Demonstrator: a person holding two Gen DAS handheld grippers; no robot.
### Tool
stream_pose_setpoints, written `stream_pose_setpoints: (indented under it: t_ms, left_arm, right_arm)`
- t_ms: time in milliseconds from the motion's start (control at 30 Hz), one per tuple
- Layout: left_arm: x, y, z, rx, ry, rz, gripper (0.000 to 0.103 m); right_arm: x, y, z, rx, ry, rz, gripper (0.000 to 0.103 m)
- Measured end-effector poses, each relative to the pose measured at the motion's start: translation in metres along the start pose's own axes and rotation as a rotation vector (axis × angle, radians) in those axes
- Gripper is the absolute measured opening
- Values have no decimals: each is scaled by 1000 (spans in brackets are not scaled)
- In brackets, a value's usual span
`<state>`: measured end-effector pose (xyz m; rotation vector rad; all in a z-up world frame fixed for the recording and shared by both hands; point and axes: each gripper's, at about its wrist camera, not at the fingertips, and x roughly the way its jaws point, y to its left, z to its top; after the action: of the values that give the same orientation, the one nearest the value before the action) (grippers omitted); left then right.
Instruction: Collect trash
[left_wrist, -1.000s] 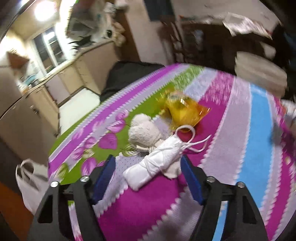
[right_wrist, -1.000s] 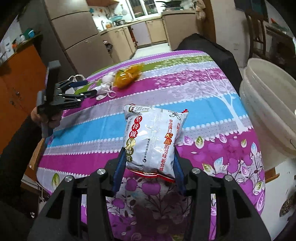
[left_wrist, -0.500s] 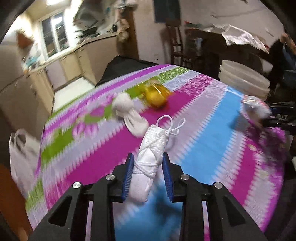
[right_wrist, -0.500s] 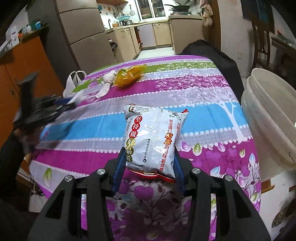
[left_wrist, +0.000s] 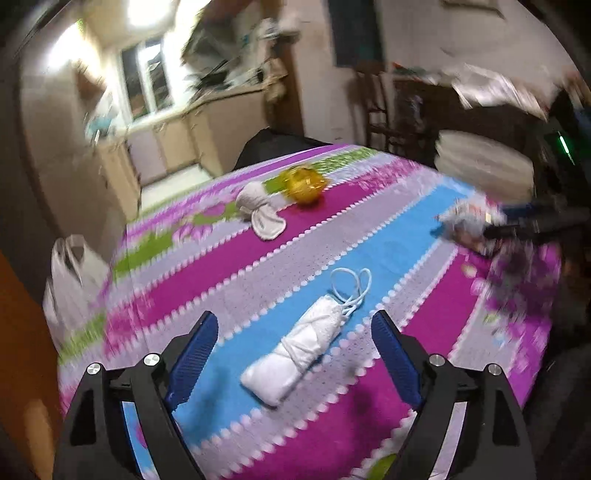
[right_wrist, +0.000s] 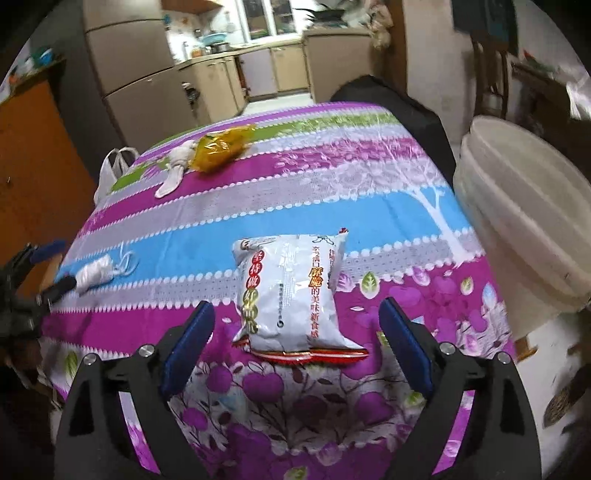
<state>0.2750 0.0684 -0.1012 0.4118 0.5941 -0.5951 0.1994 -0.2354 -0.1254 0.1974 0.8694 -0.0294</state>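
- Left tongs (left_wrist: 291, 354): we record them wide open, jaws having just sprung apart. The mask (left_wrist: 301, 354) lies between them on the tabletop (left_wrist: 236, 266), touched by neither pad.
- Right tongs (right_wrist: 295, 343): also wide, jaws just opened. The snack bag (right_wrist: 291, 295) lies flat between them, free of both pads.
- Mask: rolled white, loops trailing toward 1 o'clock, on the blue stripe. In the right view it sits at 9 o'clock, near the tabletop's left edge.
- Snack bag: silver, red seam nearest us, at the middle of the right view on the near purple band.
- Still at the far end: a yellow wrapper (right_wrist: 221, 147) at 11 o'clock in the right view, touching or just beside a white wad (right_wrist: 177, 162); we cannot tell which.
- Bucket (right_wrist: 524, 221): white, off the tabletop's right edge at 3 o'clock in the right view. We see nothing in it from this angle; its inside is mostly hidden.
- Progress, as we judge it: early. Two pieces lie near the front, neither held; none shows as binned; two wait far off.
- Surroundings: a white plastic bag (left_wrist: 70, 280) hangs off the left edge; a dark chair back (right_wrist: 388, 96) stands beyond the far end.
- Obstacles: we note nothing between snack bag and bucket. The mask is well apart from the bucket, across the tabletop.
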Motion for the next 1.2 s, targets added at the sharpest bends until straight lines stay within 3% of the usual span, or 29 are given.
stream_pose_setpoints:
  t_ms: [133,233,333,367,433,467,600,700,900,1000,1200]
  left_arm:
    - [13,-5,1,192,12,-42,85]
    - [28,0,-3,241,65,-79,79]
    - [38,6,-9,212,88,-145,55]
    - [37,7,-10,190,93,-175,41]
    - [35,2,-13,192,89,-164,33]
    - [33,-1,-15,198,88,-151,31]
    - [32,-7,-16,131,110,-117,29]
    - [30,-10,-9,37,154,-77,28]
    - [9,-18,31,-140,84,10,28]
    - [8,-30,64,-160,53,97,28]
    - [18,-59,124,-144,31,158,28]
  right_arm:
    - [10,-3,2,73,44,15,87]
    - [15,4,0,59,44,-22,74]
    - [16,11,-3,-4,23,-85,67]
    - [16,12,-4,-11,21,-88,66]
    - [15,11,-6,-21,11,-97,63]
    - [15,12,-8,-31,6,-100,57]
    - [11,13,-10,-55,-2,-73,48]
    - [6,9,-9,-42,2,10,46]
    - [-19,2,7,-30,-15,132,45]
    - [-36,-2,21,-36,-19,165,45]
    - [-65,-5,46,-86,-18,160,45]
